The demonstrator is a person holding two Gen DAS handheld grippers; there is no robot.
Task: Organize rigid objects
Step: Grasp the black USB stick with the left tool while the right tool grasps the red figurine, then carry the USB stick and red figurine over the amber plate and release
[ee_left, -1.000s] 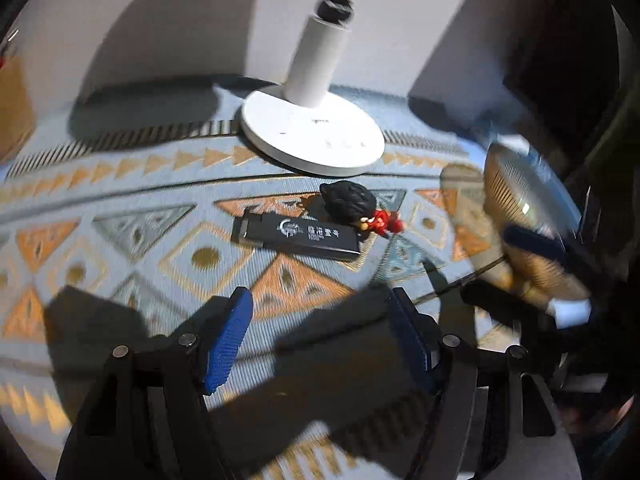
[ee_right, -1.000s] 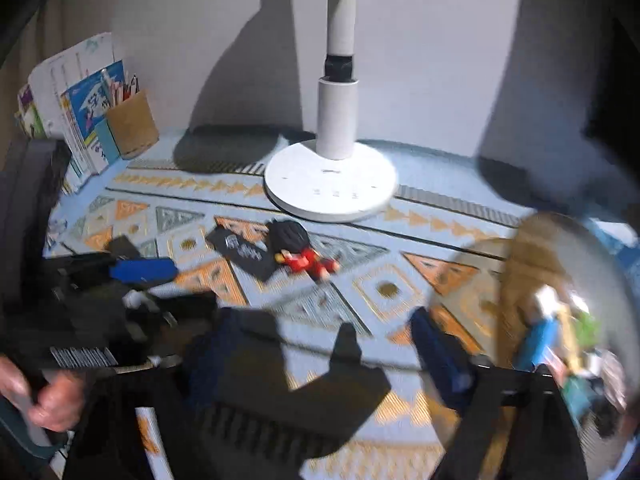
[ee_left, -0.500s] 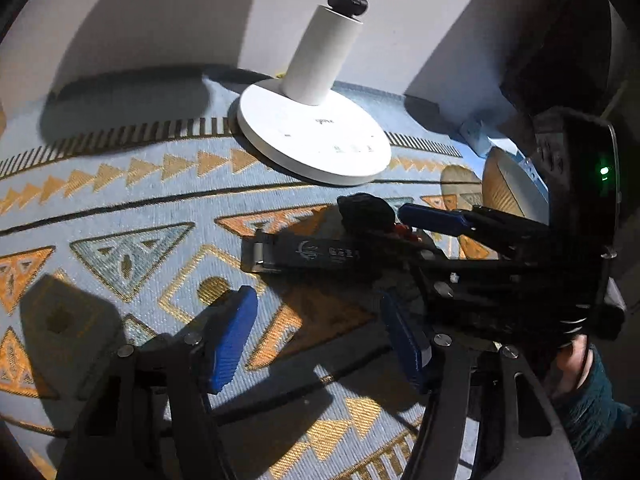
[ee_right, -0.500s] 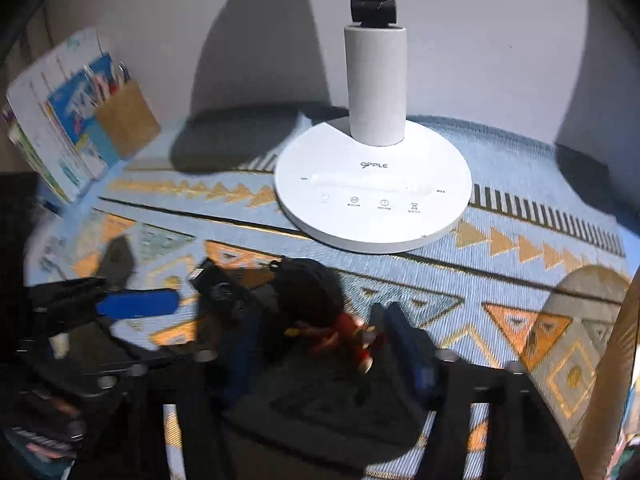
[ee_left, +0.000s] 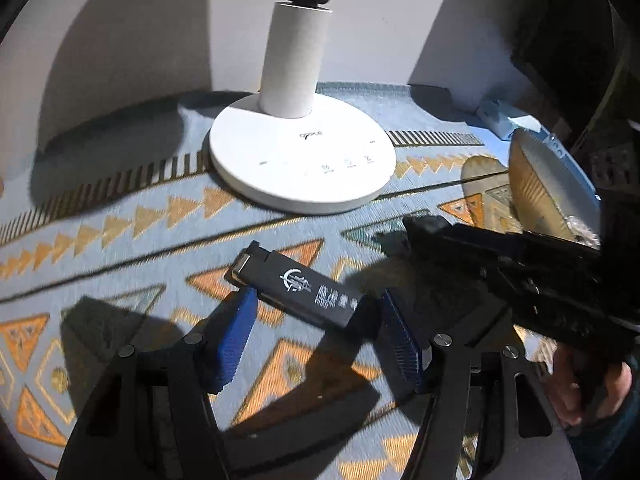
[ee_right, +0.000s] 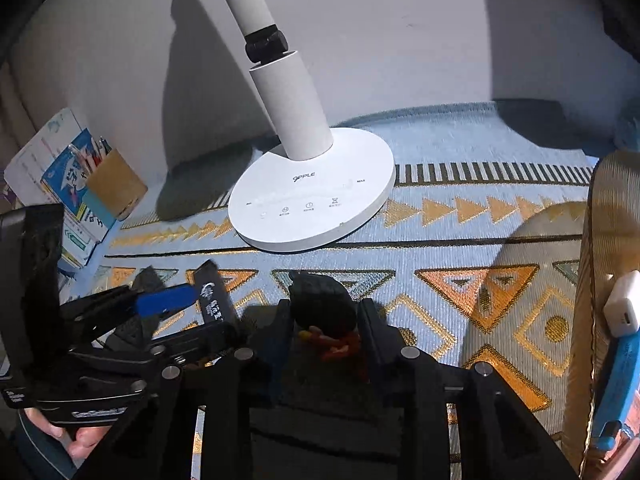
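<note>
Two grippers low over a patterned cloth [ee_left: 120, 248], both set in front of a white lamp base [ee_left: 302, 164]. Left gripper [ee_left: 316, 328] spread wide, holding nothing, blue pads [ee_left: 234, 336] to either side of a black lighter [ee_left: 298, 286] lying flat on the cloth. Long axis of the lighter running on a slant, metal end up and to the left, near end down by the right pad; so not square across the gap, more corner to corner between the pads, left pad just beside its upper edge. Probably in need of a small twist of the wrist so as to close across the narrow sides, or else likely to skid round when pinched. Right gripper [ee_right: 326, 322] straddling a dark round toy [ee_right: 322, 298] with a red and yellow bit at its near end; fingers close on either side, deep in shadow, impossible to tell whether gripping or merely close. Toy nearer the right hand, lighter squarely in the left's reach, each to its own. Off to the right, a woven basket [ee_right: 580, 304] with a few things already in it, seemingly the place for both. Neither piece lifted yet, going by how flat the lighter lies.
</note>
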